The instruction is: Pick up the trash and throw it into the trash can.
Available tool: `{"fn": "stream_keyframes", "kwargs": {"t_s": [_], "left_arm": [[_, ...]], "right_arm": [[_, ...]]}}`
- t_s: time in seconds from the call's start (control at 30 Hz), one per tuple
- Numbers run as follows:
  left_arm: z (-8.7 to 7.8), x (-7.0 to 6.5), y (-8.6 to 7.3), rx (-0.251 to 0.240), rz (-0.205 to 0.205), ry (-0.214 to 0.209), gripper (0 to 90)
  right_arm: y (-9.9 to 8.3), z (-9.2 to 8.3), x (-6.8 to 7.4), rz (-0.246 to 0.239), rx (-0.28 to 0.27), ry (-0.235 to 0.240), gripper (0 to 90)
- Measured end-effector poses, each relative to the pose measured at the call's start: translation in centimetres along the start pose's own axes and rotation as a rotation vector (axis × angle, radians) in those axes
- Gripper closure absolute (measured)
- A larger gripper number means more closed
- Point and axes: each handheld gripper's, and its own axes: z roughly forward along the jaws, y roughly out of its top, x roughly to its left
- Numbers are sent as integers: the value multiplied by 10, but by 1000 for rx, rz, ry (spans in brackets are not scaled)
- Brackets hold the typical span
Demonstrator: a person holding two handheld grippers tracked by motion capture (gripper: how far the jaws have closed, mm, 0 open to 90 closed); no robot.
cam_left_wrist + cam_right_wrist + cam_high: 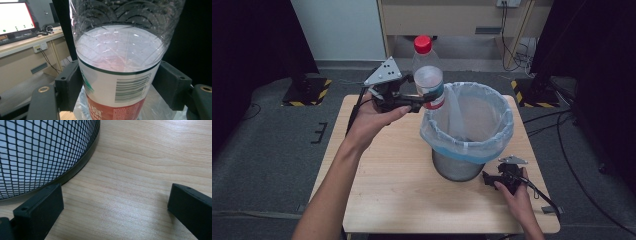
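Observation:
My left gripper [428, 100] is shut on a clear plastic bottle [428, 75] with a red cap and a red-and-white label. It holds the bottle upright in the air at the left rim of a mesh waste bin [458, 167] lined with a pale blue bag [492, 135]. In the left gripper view both black pads [68, 83] press on the sides of the bottle [117, 65], with the bag below. My right gripper [486, 178] rests on the table at the bin's right base. Its jaws stand open over bare wood, close to the bin's mesh wall [37, 152].
The bin stands right of centre on a small wooden table [397, 190]. Grey floor lies around it, with cables at the right [562, 135] and black stand bases with hazard stripes at the back [307, 92]. A desk with a monitor [15, 18] stands beyond.

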Motion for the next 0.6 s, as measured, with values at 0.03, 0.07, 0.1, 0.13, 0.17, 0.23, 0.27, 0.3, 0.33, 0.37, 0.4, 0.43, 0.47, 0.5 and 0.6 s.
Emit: {"fn": "stream_keyframes", "kwargs": {"t_s": [0.03,0.07,0.1,0.13,0.17,0.23,0.27,0.3,0.33,0.37,0.4,0.43,0.47,0.5,0.6], "left_arm": [[3,0,-1,3,-2,-2,273],[3,0,-1,3,-2,-2,273],[5,0,-1,5,-4,-3,273],[5,0,-1,5,-4,-3,273],[6,-1,-1,6,-4,-2,273],[8,-1,-1,2,-8,-3,272],[10,-2,-1,0,-10,-7,273],[10,-2,-1,0,-10,-7,272],[12,-3,-1,3,-9,-8,272],[13,-3,-1,4,-9,-9,272],[14,-4,-1,7,-5,-12,272],[15,-5,-1,10,-5,-15,272],[18,-5,-2,15,-4,-17,272],[19,-6,-3,19,-4,-19,272],[21,-6,-4,20,-6,-22,272]], "right_arm": [[0,0,0,0,0,0,4],[0,0,0,0,0,0,4],[0,0,0,-3,-1,0,4],[0,0,0,-3,-1,0,4],[0,0,0,0,0,0,4],[0,0,0,-2,0,0,4],[0,0,0,-3,-1,0,4],[0,0,0,-3,-1,0,4],[0,0,0,0,0,0,4],[0,0,0,0,0,0,4],[0,0,0,0,0,0,4],[0,0,0,0,0,0,4],[0,0,0,-2,-1,0,4],[0,0,0,0,0,0,4],[0,0,0,-2,-1,0,4]]}}
